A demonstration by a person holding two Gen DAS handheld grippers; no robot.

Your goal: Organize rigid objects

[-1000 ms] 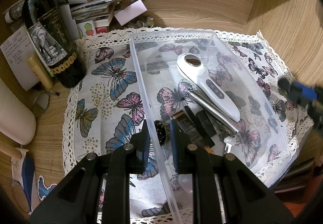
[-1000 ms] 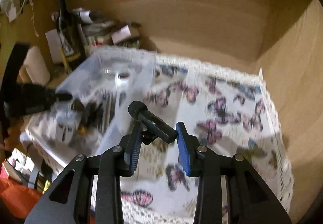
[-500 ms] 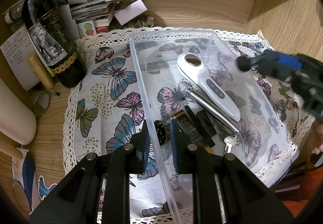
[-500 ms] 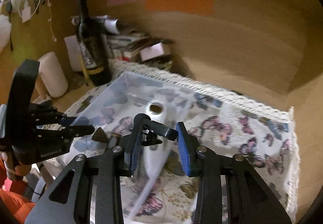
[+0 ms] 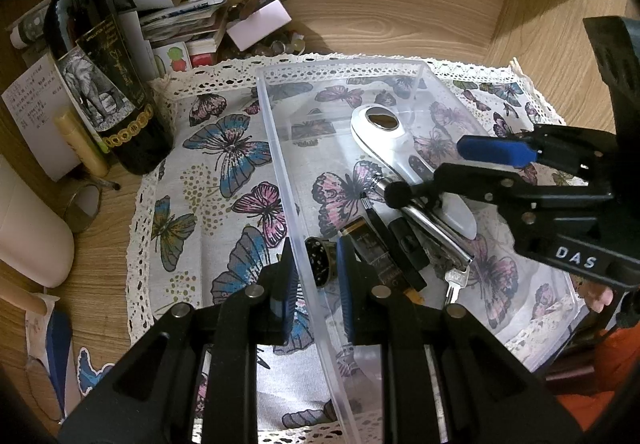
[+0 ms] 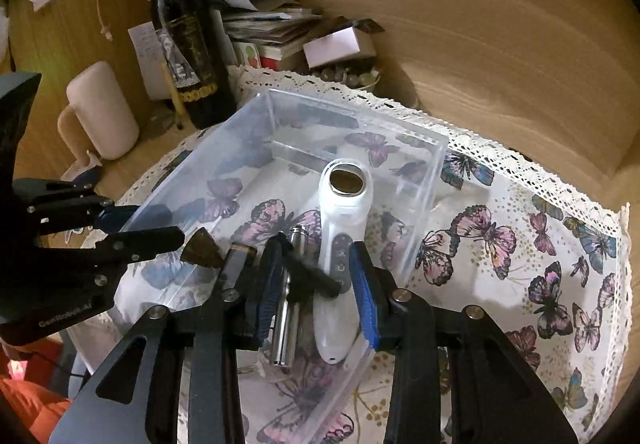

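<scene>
1. The left hand-held gripper (image 5: 314, 276) is clamping the near long wall of the clear plastic bin (image 5: 280, 148), one pad outside the wall and one inside, holding it on the butterfly cloth (image 5: 224, 180) that covers the desk (image 5: 400, 4).
2. The right hand-held gripper (image 6: 316, 284) is hanging over the bin with a small black rod-shaped part (image 6: 310, 274) lying slantwise between its blue pads; its left end is touching the left pad, but whether the right pad is pressing on it I cannot tell.
3. In the left wrist view that same part (image 5: 404, 192) is sitting just above the things in the bin, near the silver cylinder (image 5: 432, 228).
4. Inside the bin a white handheld device (image 6: 340, 228) is lying lengthwise, with the silver cylinder just beside it, and dark flat pieces (image 5: 404, 248), a gold-and-black stick (image 5: 372, 248) and a key (image 5: 454, 282) are resting toward the near end.
5. A wine bottle (image 5: 104, 84), a stack of papers and booklets (image 5: 176, 16) and a pale mug (image 6: 100, 112) are standing on the desk beyond the cloth.
</scene>
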